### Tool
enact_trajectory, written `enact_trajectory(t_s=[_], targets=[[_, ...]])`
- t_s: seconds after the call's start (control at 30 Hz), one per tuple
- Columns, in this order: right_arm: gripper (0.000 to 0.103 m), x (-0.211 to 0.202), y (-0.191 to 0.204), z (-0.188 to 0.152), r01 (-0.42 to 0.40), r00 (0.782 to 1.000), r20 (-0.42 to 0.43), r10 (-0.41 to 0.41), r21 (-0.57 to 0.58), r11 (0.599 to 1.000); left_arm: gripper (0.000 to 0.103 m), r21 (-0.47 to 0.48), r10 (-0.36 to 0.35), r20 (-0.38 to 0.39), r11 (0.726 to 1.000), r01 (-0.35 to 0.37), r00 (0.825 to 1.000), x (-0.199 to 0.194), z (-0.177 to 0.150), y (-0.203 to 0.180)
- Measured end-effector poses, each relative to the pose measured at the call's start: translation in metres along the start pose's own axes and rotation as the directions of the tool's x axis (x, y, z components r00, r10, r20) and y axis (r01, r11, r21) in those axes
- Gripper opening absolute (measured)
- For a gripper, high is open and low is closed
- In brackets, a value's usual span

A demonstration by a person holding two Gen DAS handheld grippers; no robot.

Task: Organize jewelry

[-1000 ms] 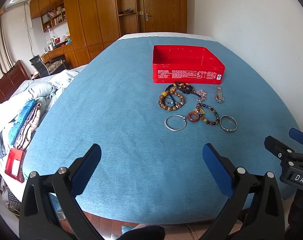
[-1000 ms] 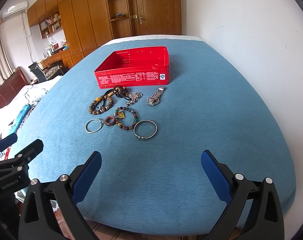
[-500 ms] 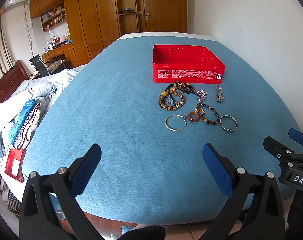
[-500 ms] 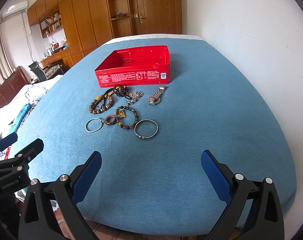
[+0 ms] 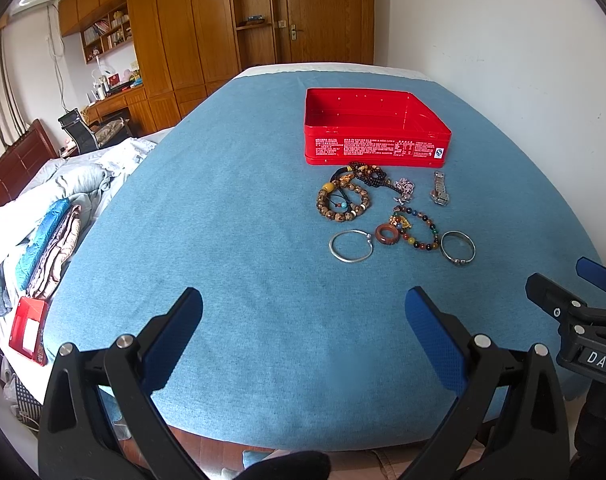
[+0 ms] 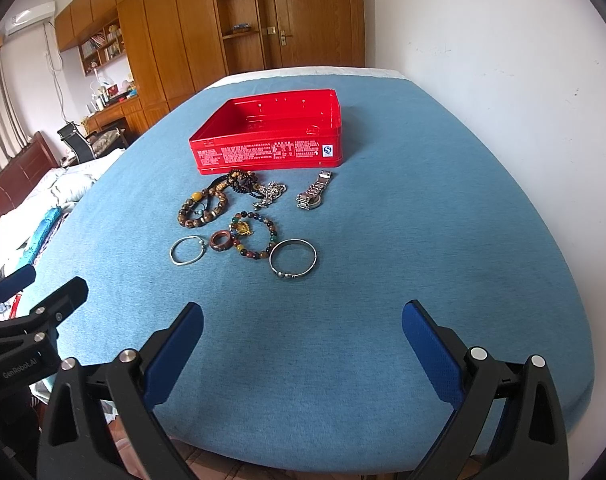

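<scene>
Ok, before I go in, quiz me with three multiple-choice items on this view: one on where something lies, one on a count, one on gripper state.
1. Where does the wristwatch lie?
A. inside the red tin
B. on the blue cloth, in front of the tin's right end
C. under the plain metal bangles

2. How many plain metal bangles lie on the cloth?
A. one
B. two
C. four

3. What state are the two grippers in?
A. both open, holding nothing
B. left shut on a bracelet
C. right shut on the watch

Answers:
1 B: it sits on the blue cloth, just outside the red tin.
2 B: one bangle at the left, another at the right.
3 A: left gripper and right gripper both have their jaws spread wide over bare cloth.
</scene>
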State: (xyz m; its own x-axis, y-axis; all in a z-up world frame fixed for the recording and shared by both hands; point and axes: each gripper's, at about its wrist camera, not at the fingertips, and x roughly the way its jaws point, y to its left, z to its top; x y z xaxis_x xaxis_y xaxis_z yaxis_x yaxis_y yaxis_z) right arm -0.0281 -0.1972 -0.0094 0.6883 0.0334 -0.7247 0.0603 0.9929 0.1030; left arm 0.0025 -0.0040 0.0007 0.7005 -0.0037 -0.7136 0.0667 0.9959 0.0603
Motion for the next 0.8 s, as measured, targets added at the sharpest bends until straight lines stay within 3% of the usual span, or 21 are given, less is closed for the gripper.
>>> enact_trajectory(t_s=[0.37,0.57,0.73,0.8], targets=[[0.099,0.009,0.0,0.004,-0.012,1.0,-0.022,0.012,-0.003,1.0,0.1,-0.001,-0.003,-0.007,1.0,0.003,1.0,0.004,-0.004,-0.001],[0.099,0.021,-0.012,0.021,-0.055,0.997,-0.057,0.055,0.003,0.998,0.1,-0.033,-0.05,-0.055,0.998,0.049,0.997,0.025,0.008,0.012],[0.099,0.053,-0.031,0.045,-0.153,0.969,-0.191,0.158,0.04,0.987,0.1,-0.085,-0.135,-0.14,0.989,0.124,0.981,0.057,0.028,0.025],[0.099,0.072,-0.04,0.052,-0.201,0.941,-0.259,0.218,0.093,0.975,0.099,-0.094,-0.178,-0.191,0.982,0.163,0.965,0.071,0.036,0.025]])
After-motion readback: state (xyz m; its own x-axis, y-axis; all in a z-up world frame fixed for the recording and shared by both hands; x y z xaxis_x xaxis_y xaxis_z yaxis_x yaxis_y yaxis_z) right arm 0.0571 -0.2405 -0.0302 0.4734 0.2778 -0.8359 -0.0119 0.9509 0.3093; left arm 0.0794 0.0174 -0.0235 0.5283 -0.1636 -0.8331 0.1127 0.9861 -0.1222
